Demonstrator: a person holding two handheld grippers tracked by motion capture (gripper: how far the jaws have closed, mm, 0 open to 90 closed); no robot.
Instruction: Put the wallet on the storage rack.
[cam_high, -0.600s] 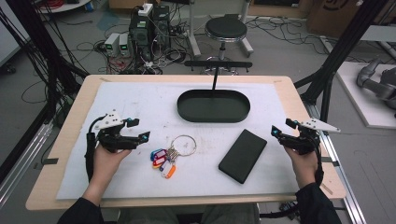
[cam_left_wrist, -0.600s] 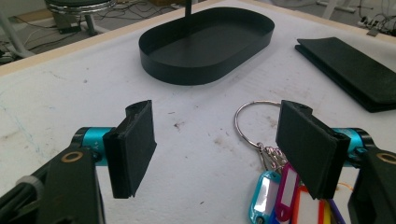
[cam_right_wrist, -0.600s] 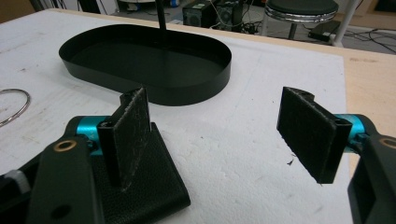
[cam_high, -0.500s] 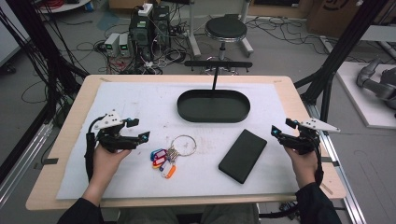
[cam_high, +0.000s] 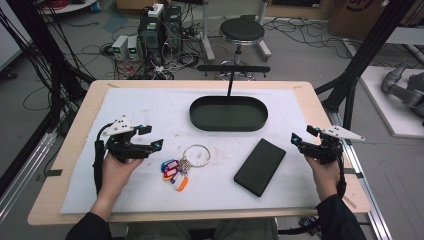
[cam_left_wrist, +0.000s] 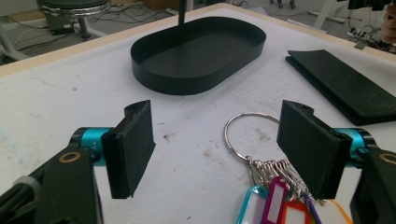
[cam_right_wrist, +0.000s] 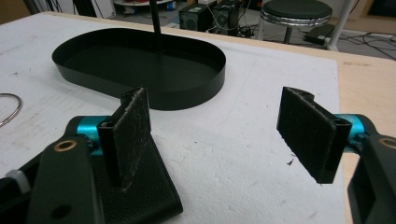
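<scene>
Black foam-padded jaws of the left gripper are spread wide with nothing pinched, and the key ring with its coloured tags is seen just beside them on the white mat. The right gripper is likewise held spread and empty, near the black wallet. Compared with half a second ago, nothing is seen to have shifted; no pick-up is judged to be begun. An oval black tray is left empty behind them.
</scene>
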